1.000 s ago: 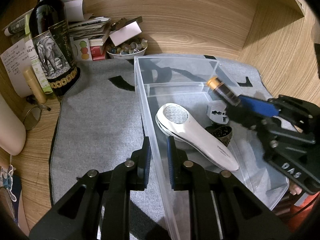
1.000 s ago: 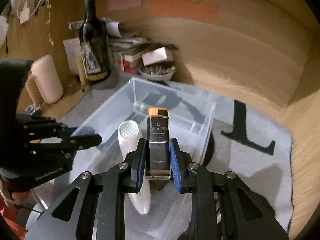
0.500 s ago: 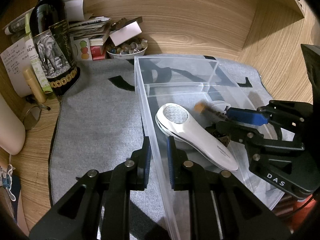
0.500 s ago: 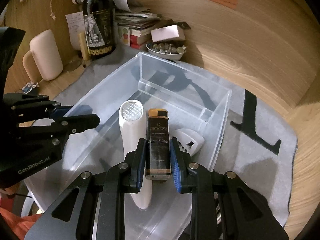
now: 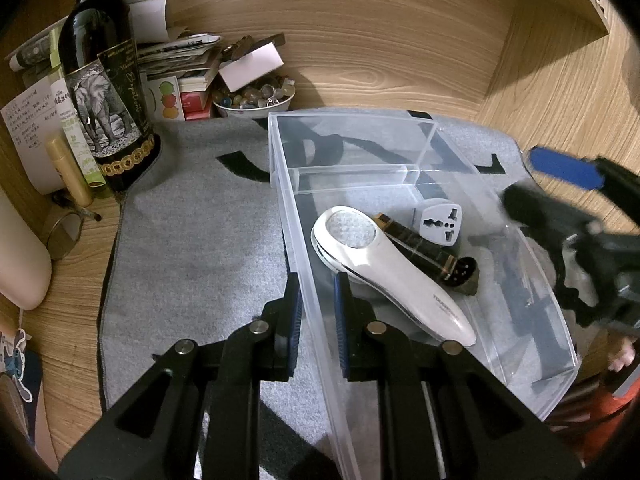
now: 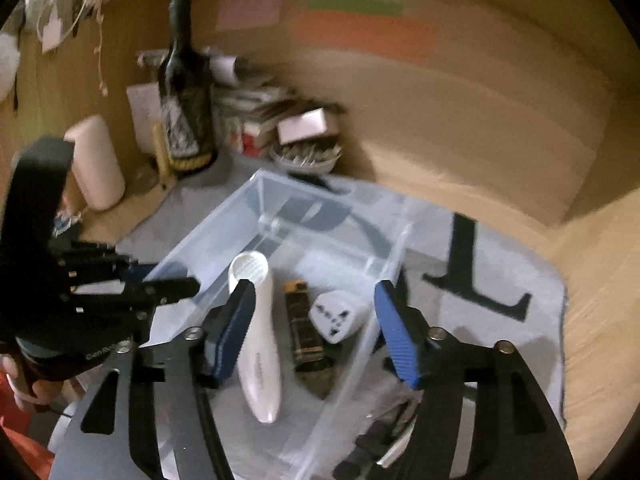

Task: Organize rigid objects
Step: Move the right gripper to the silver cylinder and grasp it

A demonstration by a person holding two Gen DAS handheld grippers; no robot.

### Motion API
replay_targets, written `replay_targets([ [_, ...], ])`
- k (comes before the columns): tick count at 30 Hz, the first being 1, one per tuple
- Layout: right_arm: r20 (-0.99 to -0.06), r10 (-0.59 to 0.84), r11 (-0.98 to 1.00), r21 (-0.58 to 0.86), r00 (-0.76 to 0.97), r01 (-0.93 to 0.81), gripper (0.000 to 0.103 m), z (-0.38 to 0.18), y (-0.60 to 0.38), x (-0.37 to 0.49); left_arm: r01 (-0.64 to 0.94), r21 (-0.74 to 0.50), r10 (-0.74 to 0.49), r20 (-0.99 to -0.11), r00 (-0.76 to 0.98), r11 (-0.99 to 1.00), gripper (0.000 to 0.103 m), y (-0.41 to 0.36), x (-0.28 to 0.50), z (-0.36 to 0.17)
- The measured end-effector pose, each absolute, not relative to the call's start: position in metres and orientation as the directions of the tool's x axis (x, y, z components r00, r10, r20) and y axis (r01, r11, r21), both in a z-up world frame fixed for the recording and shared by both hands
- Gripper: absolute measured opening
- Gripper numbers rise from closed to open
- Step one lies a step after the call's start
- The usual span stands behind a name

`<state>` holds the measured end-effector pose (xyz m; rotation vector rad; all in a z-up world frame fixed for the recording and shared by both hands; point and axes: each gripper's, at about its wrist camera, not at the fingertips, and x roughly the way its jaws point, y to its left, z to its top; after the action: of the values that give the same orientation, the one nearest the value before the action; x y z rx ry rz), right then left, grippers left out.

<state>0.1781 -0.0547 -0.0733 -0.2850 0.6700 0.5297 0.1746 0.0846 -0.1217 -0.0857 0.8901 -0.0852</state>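
A clear plastic bin (image 5: pixel 288 200) stands on a grey mat (image 5: pixel 192 248). My left gripper (image 5: pixel 318 300) is shut on the bin's near left wall, one pad on each side. In the bin lie a white handheld device (image 5: pixel 384 272), a black and gold lighter (image 5: pixel 420 248), a white plug adapter (image 5: pixel 438 222) and a dark round piece (image 5: pixel 466 276). My right gripper (image 6: pixel 314 292) hangs over the bin, its jaws opening, with nothing between the pads. Below it the lighter (image 6: pixel 302 320) rests between the white device (image 6: pixel 258 344) and the adapter (image 6: pixel 336 316). From the left wrist view the right gripper (image 5: pixel 536 184) is blurred.
A wine bottle (image 5: pixel 104 92), stacked papers and a bowl of stones (image 5: pixel 254 98) crowd the back left corner. A pale cylinder (image 5: pixel 16 264) lies at the far left. Wooden walls close in behind and to the right. Dark items (image 6: pixel 384 440) lie outside the bin's near right corner.
The right gripper carried the lighter down into the bin, let go of it beside the white device, opened and lifted away. The left gripper stayed on the bin wall.
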Motion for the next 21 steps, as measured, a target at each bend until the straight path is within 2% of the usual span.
replay_targets([
  [2,-0.628,0.354,0.849,-0.096,0.693,-0.52,0.07,-0.066,-0.064,0.176,0.039,-0.11,-0.11,-0.772,0.626,0.993,0.014,0.085,0.174,-0.121],
  [12,-0.604,0.246,0.925,-0.087,0.758,-0.37,0.078,-0.059,-0.119,0.174,0.039,-0.11,-0.11,-0.771,0.627,0.993,0.014,0.085,0.174,-0.121],
  [21,-0.71,0.154,0.957,-0.066,0.687,-0.283,0.078,-0.107,-0.154,0.181,0.039,-0.11,-0.11,-0.771,0.628,0.993,0.014,0.084,0.174,-0.121],
])
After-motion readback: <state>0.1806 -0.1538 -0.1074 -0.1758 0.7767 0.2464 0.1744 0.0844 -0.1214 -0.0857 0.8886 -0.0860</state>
